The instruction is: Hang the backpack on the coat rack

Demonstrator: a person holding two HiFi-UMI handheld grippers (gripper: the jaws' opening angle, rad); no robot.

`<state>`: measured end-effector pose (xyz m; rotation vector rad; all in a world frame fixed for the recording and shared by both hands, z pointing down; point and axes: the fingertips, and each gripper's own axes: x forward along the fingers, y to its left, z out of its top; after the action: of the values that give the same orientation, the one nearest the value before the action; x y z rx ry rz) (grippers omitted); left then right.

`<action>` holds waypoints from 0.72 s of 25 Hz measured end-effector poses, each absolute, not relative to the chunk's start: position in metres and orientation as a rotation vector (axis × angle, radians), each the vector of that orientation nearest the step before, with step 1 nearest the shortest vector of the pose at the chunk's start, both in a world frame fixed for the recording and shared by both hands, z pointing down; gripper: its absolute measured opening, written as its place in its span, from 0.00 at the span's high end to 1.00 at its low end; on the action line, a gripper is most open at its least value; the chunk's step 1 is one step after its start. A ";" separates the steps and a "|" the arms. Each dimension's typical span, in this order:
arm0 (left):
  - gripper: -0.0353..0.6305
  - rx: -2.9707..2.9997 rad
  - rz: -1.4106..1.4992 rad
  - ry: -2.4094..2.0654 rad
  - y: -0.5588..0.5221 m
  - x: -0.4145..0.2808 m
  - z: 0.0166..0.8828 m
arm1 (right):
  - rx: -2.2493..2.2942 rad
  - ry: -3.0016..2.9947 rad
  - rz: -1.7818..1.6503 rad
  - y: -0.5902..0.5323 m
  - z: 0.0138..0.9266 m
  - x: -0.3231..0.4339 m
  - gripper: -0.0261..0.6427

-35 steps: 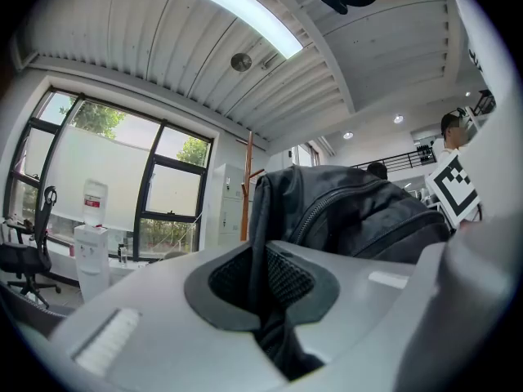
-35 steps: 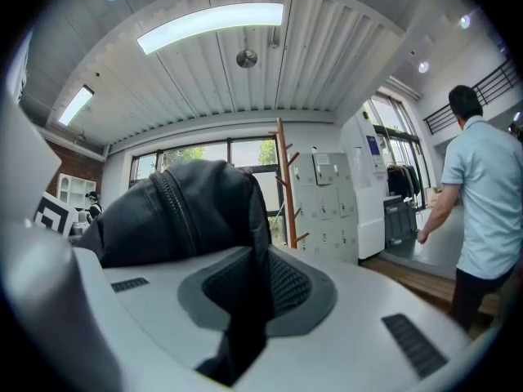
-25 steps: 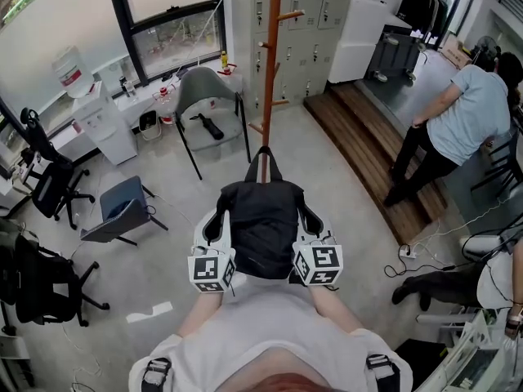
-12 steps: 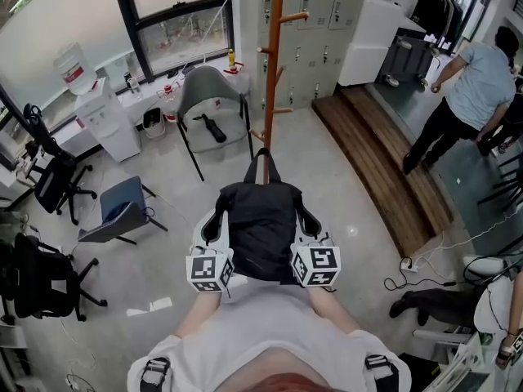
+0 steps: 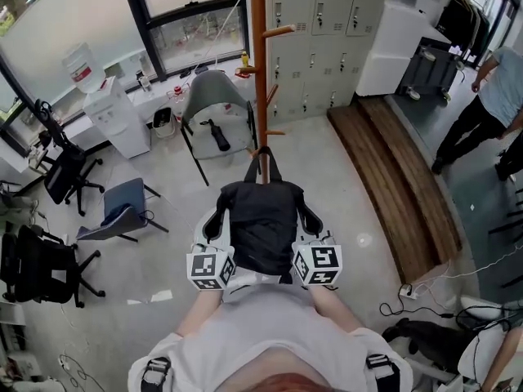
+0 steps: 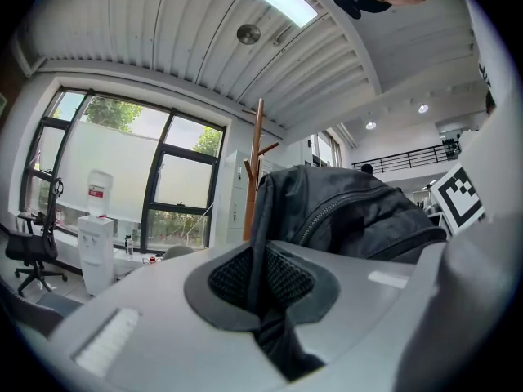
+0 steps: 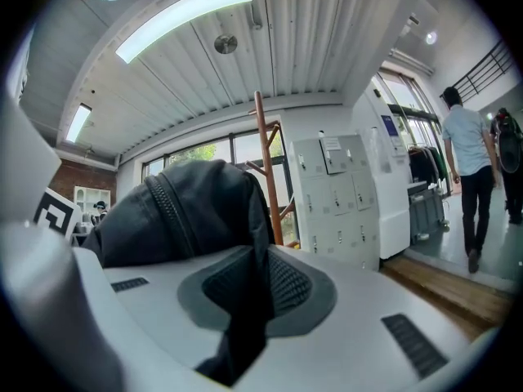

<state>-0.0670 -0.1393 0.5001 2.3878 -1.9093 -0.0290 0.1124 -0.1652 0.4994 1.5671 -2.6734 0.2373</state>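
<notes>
Grey floor fills most of the room, and the wooden coat rack stands in the middle of it, with its pegs pointing up at an angle. Behind the coat rack we see a large window, and to the right of it a row of pale lockers. Just left of the coat rack is a grey chair. Further left of the coat rack a white water dispenser stands near the window. To the right of the coat rack a wooden step runs along the floor, and a person walks beyond it.

We carry the black backpack in front of us, on the near side of the coat rack and lower than its pegs. It hangs between our two grippers and sits on no peg. Its top loop points toward the foot of the coat rack; we cannot tell if the loop touches the pole.

Our left gripper is on the left side of the backpack. Its jaws are nearly together and pinch a black strap of the backpack between the dark pads. Our right gripper is on the right side of the backpack, and its jaws squeeze a black strap in the same way. In both gripper views the body of the backpack bulges up just past the jaws, and the coat rack rises behind it.
</notes>
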 end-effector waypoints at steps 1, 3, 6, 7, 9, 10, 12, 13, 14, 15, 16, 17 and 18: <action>0.90 2.373 -0.026 -1.922 -0.145 -0.063 0.500 | 1.550 -2.683 0.237 -0.173 0.499 0.116 0.90; 0.90 2.346 -0.020 -1.943 -0.155 -0.058 0.502 | 1.519 -2.699 0.236 -0.187 0.499 0.120 0.90; 0.90 2.321 -0.003 -1.961 -0.169 -0.055 0.503 | 1.491 -2.714 0.243 -0.206 0.500 0.122 0.90; 0.90 2.317 0.004 -1.966 -0.173 -0.055 0.503 | 1.484 -2.717 0.251 -0.211 0.500 0.121 0.90; 0.90 2.313 0.017 -1.976 -0.181 -0.058 0.502 | 1.475 -2.723 0.268 -0.220 0.501 0.118 0.90; 0.90 2.315 0.020 -1.980 -0.186 -0.061 0.501 | 1.473 -2.724 0.273 -0.225 0.501 0.115 0.90; 0.90 2.321 0.022 -1.984 -0.197 -0.068 0.500 | 1.475 -2.722 0.278 -0.235 0.502 0.108 0.90; 0.90 2.325 0.020 -1.982 -0.202 -0.072 0.500 | 1.479 -2.719 0.279 -0.239 0.502 0.104 0.90; 0.90 2.329 0.018 -1.978 -0.206 -0.076 0.500 | 1.484 -2.714 0.279 -0.242 0.503 0.100 0.90; 0.90 2.332 0.015 -1.972 -0.210 -0.080 0.501 | 1.492 -2.708 0.278 -0.245 0.503 0.096 0.90; 0.90 2.337 0.013 -1.962 -0.214 -0.084 0.502 | 1.502 -2.701 0.278 -0.248 0.503 0.092 0.90; 0.90 2.343 0.010 -1.950 -0.218 -0.088 0.502 | 1.514 -2.694 0.277 -0.250 0.503 0.088 0.90; 0.90 2.350 0.005 -1.937 -0.222 -0.092 0.502 | 1.526 -2.687 0.273 -0.252 0.502 0.084 0.90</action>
<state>-0.0921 -0.2221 0.5021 2.3496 -1.9369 0.0047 0.0842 -0.2524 0.5015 1.5265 -2.6870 0.2731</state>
